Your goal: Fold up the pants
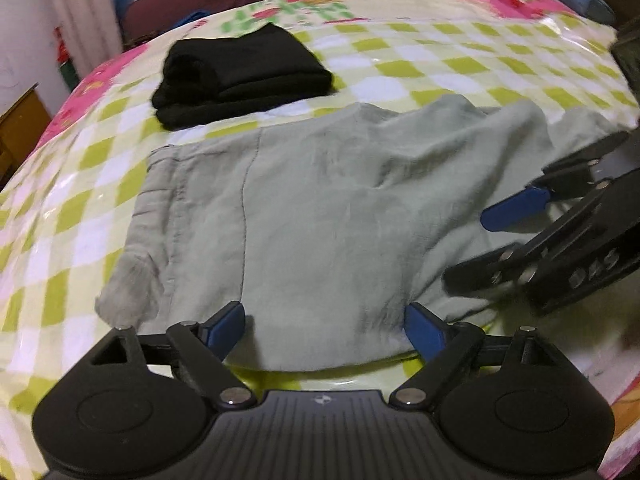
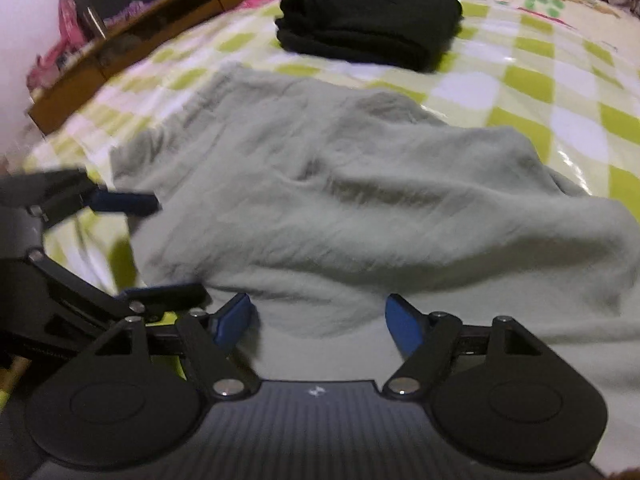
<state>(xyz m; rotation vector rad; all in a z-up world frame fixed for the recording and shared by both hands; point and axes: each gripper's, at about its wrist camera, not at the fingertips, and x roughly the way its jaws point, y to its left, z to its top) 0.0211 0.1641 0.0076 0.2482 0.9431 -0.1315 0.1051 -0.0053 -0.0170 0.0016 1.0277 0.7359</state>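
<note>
Pale grey-green pants [image 1: 304, 216] lie partly folded and rumpled on the checkered bed cover; they also fill the middle of the right wrist view [image 2: 340, 208]. My left gripper [image 1: 326, 326] is open, its blue pads straddling the near edge of the pants. My right gripper [image 2: 318, 320] is open over the near part of the pants, holding nothing. The right gripper also shows at the right of the left wrist view [image 1: 500, 236], and the left gripper at the left of the right wrist view [image 2: 148, 248].
A folded black garment [image 1: 240, 72] lies on the bed beyond the pants, also in the right wrist view [image 2: 368, 16]. The green-and-white checkered cover [image 1: 460, 60] spreads around. A wooden piece of furniture [image 2: 120, 36] stands off the bed's far left.
</note>
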